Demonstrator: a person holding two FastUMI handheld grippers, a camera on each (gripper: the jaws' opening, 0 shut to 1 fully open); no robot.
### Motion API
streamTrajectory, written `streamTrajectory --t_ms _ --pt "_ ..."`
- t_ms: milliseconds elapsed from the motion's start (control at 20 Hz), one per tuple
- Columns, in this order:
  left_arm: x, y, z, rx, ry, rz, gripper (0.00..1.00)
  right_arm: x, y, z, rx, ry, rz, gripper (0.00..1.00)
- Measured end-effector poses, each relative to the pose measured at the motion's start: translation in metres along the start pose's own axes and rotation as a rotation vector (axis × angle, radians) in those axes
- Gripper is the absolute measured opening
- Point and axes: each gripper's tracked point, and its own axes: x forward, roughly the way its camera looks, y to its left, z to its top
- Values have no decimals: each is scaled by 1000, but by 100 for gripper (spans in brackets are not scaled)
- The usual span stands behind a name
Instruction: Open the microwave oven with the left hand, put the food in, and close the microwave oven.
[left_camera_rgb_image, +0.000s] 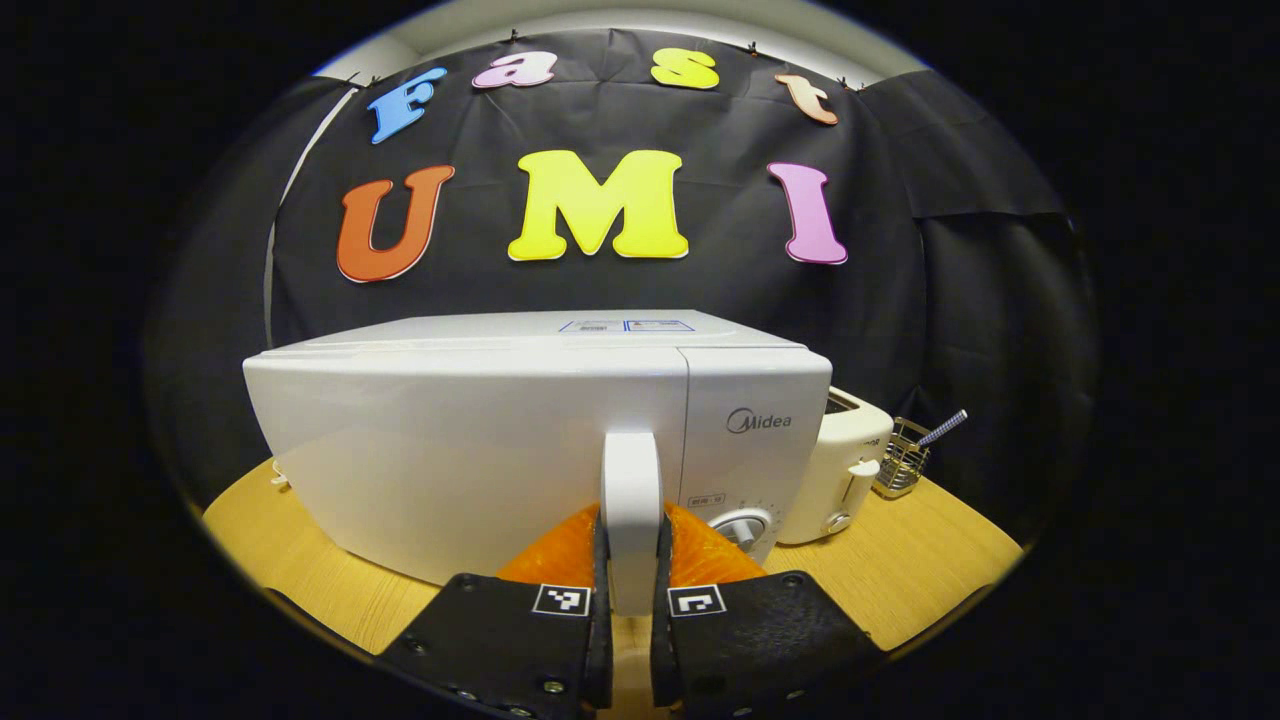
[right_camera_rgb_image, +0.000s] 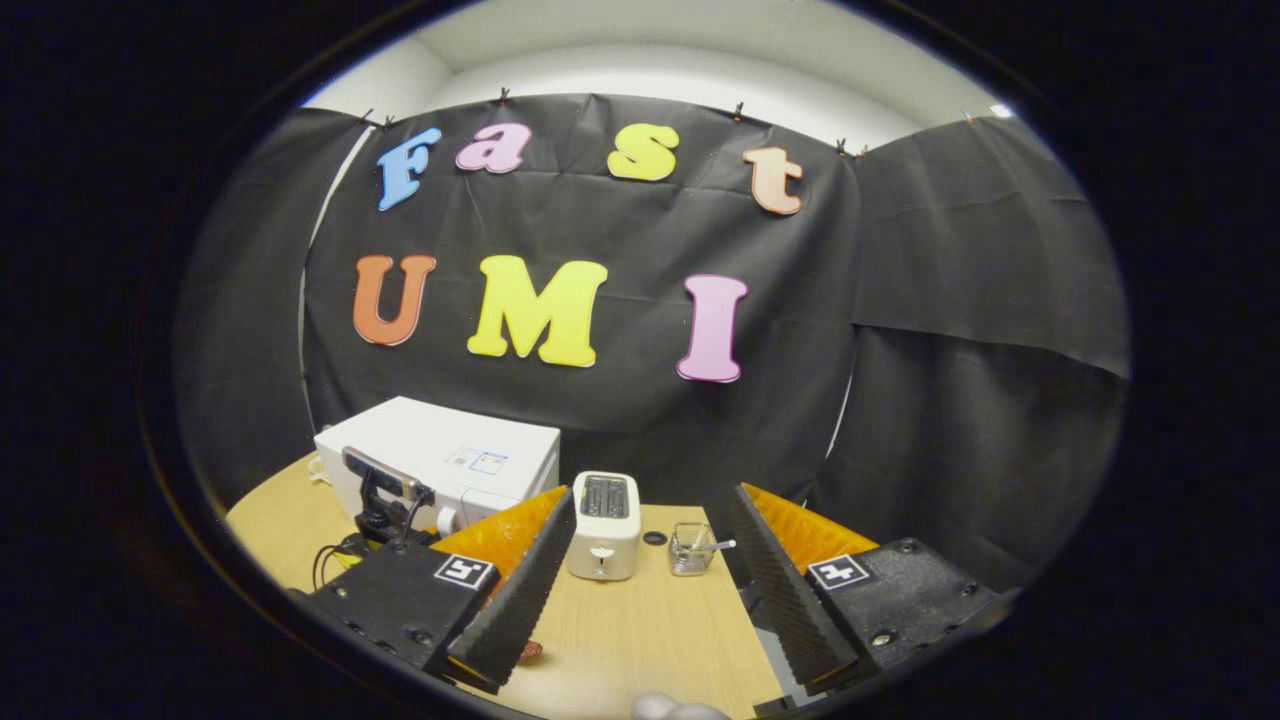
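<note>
Black cloth wall behind a light wooden table (left_camera_rgb_image: 930, 560) carrying a white microwave oven (left_camera_rgb_image: 480, 440), a white toaster (left_camera_rgb_image: 845, 465) just right of it, and a small wire basket (left_camera_rgb_image: 900, 460) with a striped stick in it further right. Left gripper view: left gripper (left_camera_rgb_image: 632, 560) is clamped on the microwave's white vertical door handle (left_camera_rgb_image: 632, 500), both black fingers pressing its sides, orange finger backing visible either side, square black-and-white markers on both finger bases. Door looks closed or nearly so, can't tell for sure from this angle. Readable writing: "Midea" logo on the control panel right of the handle; small grey tag above the round dial (left_camera_rgb_image: 742, 525), too small to read; blue-bordered sticker on the microwave top, unreadable. Right gripper view: right gripper (right_camera_rgb_image: 640, 590) has its fingers wide apart, holding nothing, hanging over the table with the toaster (right_camera_rgb_image: 603, 525) and wire basket (right_camera_rgb_image: 690, 550) seen between the fingers. Microwave oven (right_camera_rgb_image: 450, 455) sits at the left rear of the table; in front of it is the other gripper's body with a grey camera bar and black cables (right_camera_rgb_image: 385, 500), at the microwave's front. Small black round object (right_camera_rgb_image: 655, 538) lies on the table between toaster and basket. Something reddish-brown (right_camera_rgb_image: 530, 650) peeks out by the right gripper's left finger tip, mostly hidden, can't tell what. A pale rounded shape (right_camera_rgb_image: 665, 708) sits at the bottom edge, unclear.
</note>
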Motion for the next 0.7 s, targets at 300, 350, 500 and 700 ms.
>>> streamTrajectory --t_ms 300,350,500,700 --pt "-31 1 -10 35 2 -28 14 -5 8 1 -20 -11 20 99" --pt "-43 5 -12 49 -1 -33 14 -6 13 0 -25 -12 31 99" --pt "-78 15 -22 43 26 -45 14 -11 28 -2 -28 -17 64 99" --pt "-126 35 -32 49 58 -49 14 -19 50 -4 -5 -11 116 99"
